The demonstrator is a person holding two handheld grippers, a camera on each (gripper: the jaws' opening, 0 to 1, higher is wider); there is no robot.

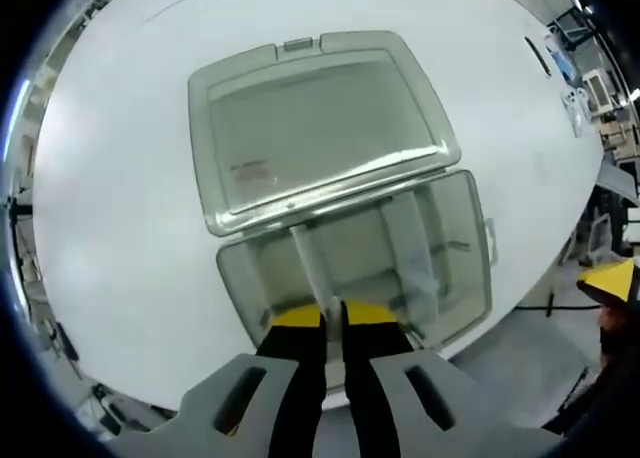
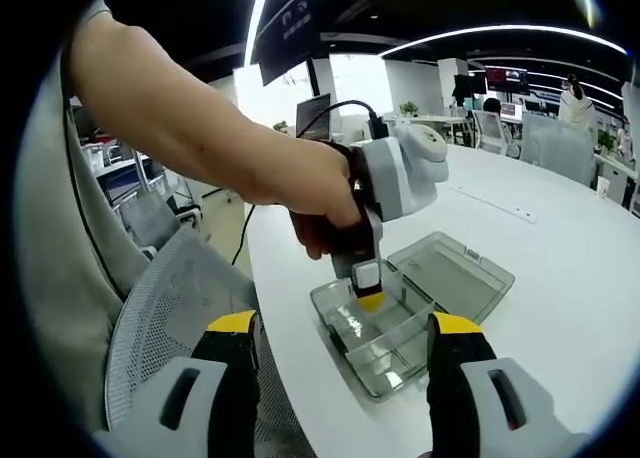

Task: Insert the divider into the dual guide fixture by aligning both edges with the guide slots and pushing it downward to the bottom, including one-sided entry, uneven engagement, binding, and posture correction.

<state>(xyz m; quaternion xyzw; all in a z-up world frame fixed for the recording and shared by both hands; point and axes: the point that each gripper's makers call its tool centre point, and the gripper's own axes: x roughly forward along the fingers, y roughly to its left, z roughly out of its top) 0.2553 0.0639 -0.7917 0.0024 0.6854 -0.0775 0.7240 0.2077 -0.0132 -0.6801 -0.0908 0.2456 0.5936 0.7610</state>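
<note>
- Left gripper [image 1: 333, 318] fingers clamp the divider [image 1: 312, 268] in the clear fixture [image 1: 455, 240] near the table [image 1: 120, 228] edge — it could bind if pushed tilted.
- Right gripper [image 2: 345, 353] fingers apart, holding nothing — the fixture could slide.

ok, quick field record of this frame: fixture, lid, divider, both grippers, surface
fixture: clear plastic box near the table edge, with upright clear partitions inside
lid: hinged, lying open flat on the table behind the box
divider: thin clear panel standing in the box, near edge between the left jaws
left gripper: jaws nearly closed on the divider's edge; seen from the right gripper view held by a hand above the box
right gripper: jaws wide apart, holding nothing, back from the box
surface: white table
</note>
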